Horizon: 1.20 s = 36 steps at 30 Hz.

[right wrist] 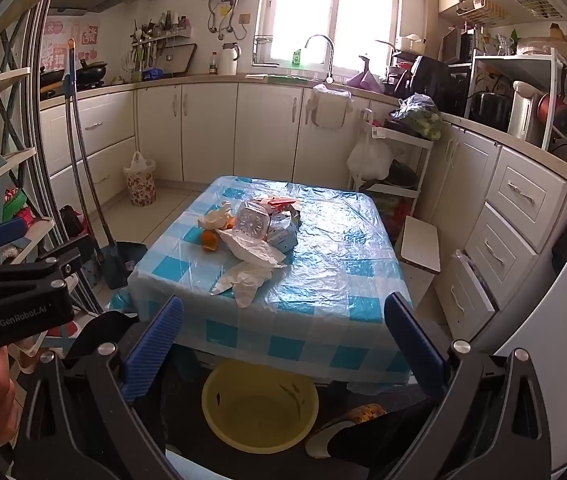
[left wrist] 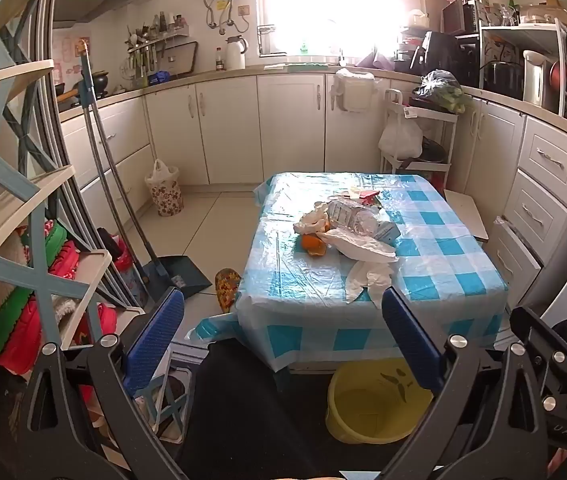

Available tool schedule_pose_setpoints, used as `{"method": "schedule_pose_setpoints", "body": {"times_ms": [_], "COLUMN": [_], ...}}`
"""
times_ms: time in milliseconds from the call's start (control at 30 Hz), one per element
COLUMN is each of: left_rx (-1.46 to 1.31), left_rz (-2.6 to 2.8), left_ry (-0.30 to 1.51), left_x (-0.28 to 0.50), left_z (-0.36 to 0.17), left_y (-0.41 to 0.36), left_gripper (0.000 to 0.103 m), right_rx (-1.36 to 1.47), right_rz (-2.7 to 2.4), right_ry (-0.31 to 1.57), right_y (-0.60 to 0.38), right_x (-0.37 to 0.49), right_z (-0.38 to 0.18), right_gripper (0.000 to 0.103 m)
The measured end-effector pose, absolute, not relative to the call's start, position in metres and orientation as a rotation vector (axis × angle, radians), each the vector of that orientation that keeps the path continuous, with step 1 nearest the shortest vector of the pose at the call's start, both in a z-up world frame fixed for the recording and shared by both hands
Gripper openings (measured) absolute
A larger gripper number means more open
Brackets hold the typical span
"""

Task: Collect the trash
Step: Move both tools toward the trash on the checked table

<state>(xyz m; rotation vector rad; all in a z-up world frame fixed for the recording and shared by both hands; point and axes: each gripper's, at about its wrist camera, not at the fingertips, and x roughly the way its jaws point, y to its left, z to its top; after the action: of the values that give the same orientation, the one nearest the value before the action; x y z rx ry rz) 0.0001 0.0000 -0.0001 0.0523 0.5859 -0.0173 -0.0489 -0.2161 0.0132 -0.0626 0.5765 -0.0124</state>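
A pile of trash lies on the blue-checked table: a crushed clear bottle, orange peel, white paper, a crumpled tissue and a red wrapper. A yellow basin stands on the floor under the table's near edge. My left gripper is open and empty, short of the table. My right gripper is also open and empty, held back from the pile.
A shoe rack stands close at the left, with a broom and dustpan beside it. A floral bin sits by the cabinets. A white stool and a trolley stand right of the table. A slippered foot rests near the basin.
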Motion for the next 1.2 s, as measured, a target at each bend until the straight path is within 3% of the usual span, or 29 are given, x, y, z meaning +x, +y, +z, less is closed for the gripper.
{"method": "schedule_pose_setpoints", "body": {"times_ms": [433,833,1200], "left_rx": [0.092,0.037,0.032], "left_rz": [-0.024,-0.045,-0.054], "left_ry": [0.628,0.905,0.849], "left_x": [0.025,0.101,0.147], "left_z": [-0.024,-0.094,-0.098], "left_y": [-0.007,-0.004,-0.001], "left_gripper": [0.096,0.096,0.096], "right_rx": [-0.027,0.034,0.023], "right_rz": [-0.021,-0.001,0.073], "right_ry": [0.576,0.649,0.749], "right_y": [-0.229,-0.256,-0.253], "right_x": [-0.038,0.019,0.071], "right_z": [0.010,-0.024,-0.058], "right_gripper": [0.097,0.097,0.097]}}
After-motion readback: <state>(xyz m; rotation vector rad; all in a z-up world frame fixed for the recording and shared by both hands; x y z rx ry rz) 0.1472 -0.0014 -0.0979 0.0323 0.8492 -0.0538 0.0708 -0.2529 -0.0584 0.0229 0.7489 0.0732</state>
